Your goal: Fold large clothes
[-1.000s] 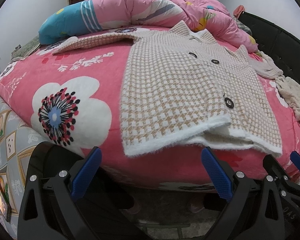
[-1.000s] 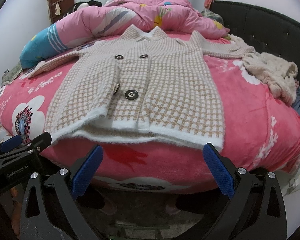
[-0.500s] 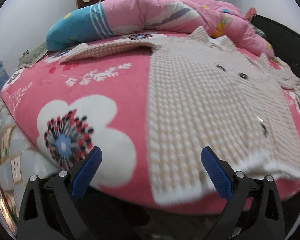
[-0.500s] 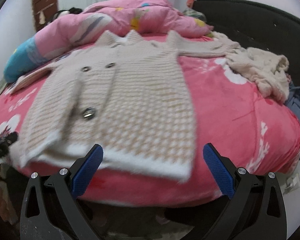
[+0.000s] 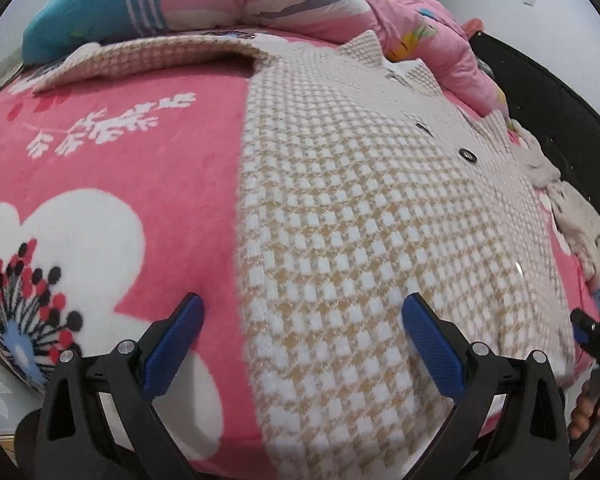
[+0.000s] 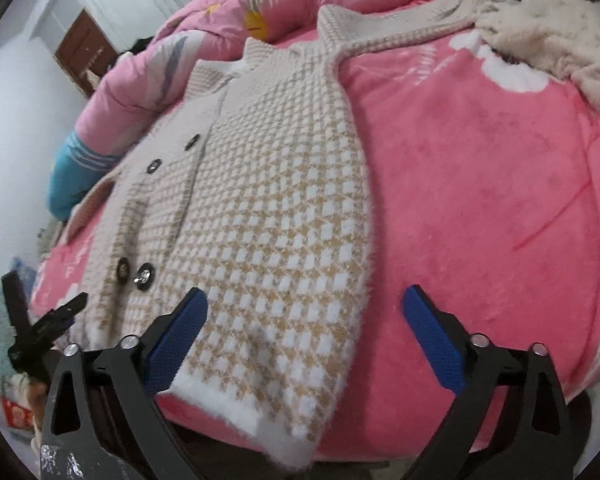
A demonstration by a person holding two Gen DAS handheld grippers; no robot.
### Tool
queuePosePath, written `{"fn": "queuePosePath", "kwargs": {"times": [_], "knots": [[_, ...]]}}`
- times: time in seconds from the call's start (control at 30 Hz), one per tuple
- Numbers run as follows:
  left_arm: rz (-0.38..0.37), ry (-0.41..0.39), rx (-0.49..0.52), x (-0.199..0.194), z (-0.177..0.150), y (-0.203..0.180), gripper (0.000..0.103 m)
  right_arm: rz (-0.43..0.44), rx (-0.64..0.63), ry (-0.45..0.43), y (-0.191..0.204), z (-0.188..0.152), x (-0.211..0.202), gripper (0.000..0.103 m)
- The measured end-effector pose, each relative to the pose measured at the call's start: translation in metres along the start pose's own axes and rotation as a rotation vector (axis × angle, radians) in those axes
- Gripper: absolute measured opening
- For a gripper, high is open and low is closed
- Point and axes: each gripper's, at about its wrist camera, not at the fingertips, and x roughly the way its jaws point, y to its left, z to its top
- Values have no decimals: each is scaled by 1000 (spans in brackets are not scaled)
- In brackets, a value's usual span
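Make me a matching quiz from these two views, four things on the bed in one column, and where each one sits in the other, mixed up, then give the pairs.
Things:
1. coat
2. quilt
3. fleece
4. left gripper

Places:
A. crumpled by the dark headboard
B. open over the coat's hem corner
C. bunched along the bed's far edge
D. spread flat on the pink blanket

Pairs: 1-D, 2-C, 3-A, 4-B
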Motion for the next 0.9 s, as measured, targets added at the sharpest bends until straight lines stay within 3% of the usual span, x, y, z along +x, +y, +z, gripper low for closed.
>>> {"fn": "queuePosePath", "kwargs": {"times": [0.17,0.27,0.37,0.43,0.53,0.67,0.73,0.77,0.83,0.9], "knots": [[-49,-24,12,-13,-14,4,97,107,59,34,-17,1,-5,64],[-24,-26,-12,-8,-15,7,89,112,74,50,-23,15,9,49],[-21,-53,-53,-2,-2,10,69,141,103,54,-28,30,26,31],[-20,-62,-89,3,5,15,49,164,128,67,-32,32,32,24],[-29,-47,-110,3,7,18,31,203,119,90,-27,17,20,23],[-25,-19,-73,-2,-8,14,28,191,83,113,-19,-6,14,19],[6,-4,-62,2,-6,10,27,187,72,116,-16,0,17,7],[22,2,-55,4,-2,8,25,183,64,99,-13,9,14,6],[57,-2,-6,0,7,-1,9,195,33,58,-4,22,-1,5],[93,-49,53,-20,11,-12,8,201,-24,-30,8,36,-42,5]]}}
